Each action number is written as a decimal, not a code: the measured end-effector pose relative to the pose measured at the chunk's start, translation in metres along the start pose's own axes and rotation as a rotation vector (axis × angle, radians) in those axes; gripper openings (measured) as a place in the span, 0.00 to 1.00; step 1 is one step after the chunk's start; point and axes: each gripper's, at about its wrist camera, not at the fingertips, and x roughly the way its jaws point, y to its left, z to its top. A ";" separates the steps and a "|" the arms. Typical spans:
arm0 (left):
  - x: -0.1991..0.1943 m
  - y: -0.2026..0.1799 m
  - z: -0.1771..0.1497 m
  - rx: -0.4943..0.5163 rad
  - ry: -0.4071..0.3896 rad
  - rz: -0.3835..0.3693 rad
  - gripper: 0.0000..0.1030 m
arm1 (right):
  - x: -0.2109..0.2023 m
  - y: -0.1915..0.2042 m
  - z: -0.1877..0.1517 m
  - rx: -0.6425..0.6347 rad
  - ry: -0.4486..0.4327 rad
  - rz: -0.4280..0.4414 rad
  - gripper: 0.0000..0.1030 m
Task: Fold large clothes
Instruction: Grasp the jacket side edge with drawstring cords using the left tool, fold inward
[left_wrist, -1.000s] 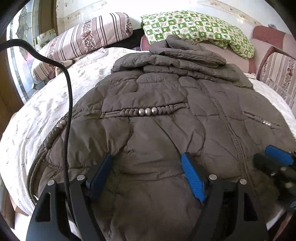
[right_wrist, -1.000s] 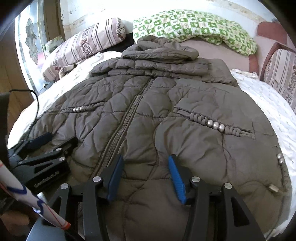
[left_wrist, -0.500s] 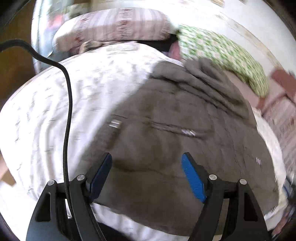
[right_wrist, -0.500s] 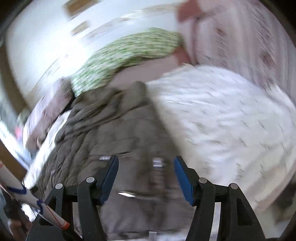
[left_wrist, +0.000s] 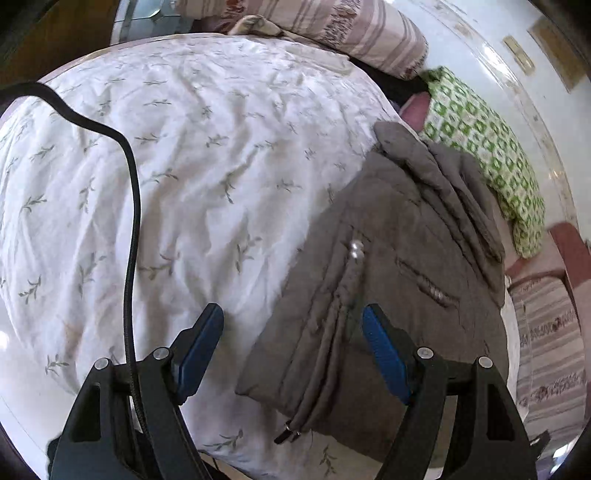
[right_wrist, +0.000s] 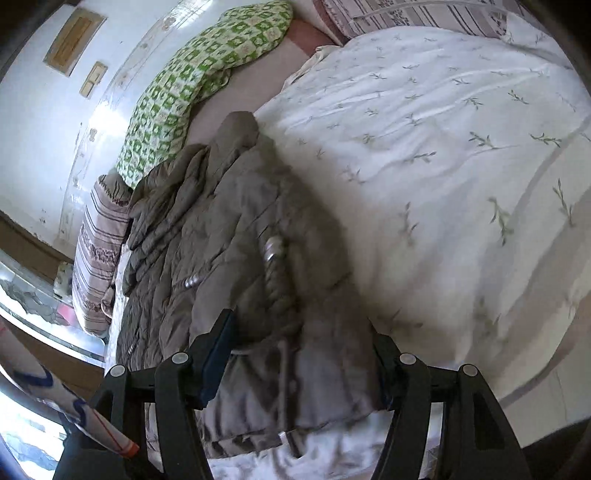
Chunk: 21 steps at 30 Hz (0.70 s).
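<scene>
Folding step: looks like both hands are lining up on the hem corners of the jacket, one on each side, probably to flip a side panel in or bring the hem up toward the hood
Left gripper (left_wrist: 291, 358): jaws wide apart, nothing pinched; the hem corner of the brown quilted jacket (left_wrist: 388, 280) sits right between the blue pads (left_wrist: 384, 354) but isn't touched by either
Right gripper (right_wrist: 299, 365): jaws are opening, and the jacket's other hem edge bulges up between them; right pad is hidden behind the fabric, so I can't swear it's fully clear, but it reads as loose, not gripped
Zip pull (left_wrist: 286, 435): dangling off the hem just below the left gripper's right finger
Why it lies this way: jacket is spread flat and zipped on the bed, sleeves already stacked up top, so the hem is the free edge to grab
Braided pocket trim (right_wrist: 275, 273): just ahead of the right gripper, metal beads on it
Sheet (left_wrist: 207, 177): leafy white one, bare ahead and left of the left gripper
Far end: hood and folded sleeves (right_wrist: 207, 173) bunched well ahead, touching the green checked pillow (right_wrist: 192, 85); striped pillow (left_wrist: 354, 33) beyond that
</scene>
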 end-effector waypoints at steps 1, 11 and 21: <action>0.000 -0.003 -0.004 0.009 -0.005 0.005 0.75 | 0.003 0.003 -0.004 0.001 0.012 0.015 0.67; -0.003 -0.050 -0.061 0.163 -0.068 -0.022 0.76 | 0.021 0.052 -0.035 -0.158 0.029 0.139 0.54; -0.006 -0.080 -0.070 0.363 -0.236 0.106 0.35 | 0.016 0.068 -0.036 -0.272 -0.087 0.040 0.20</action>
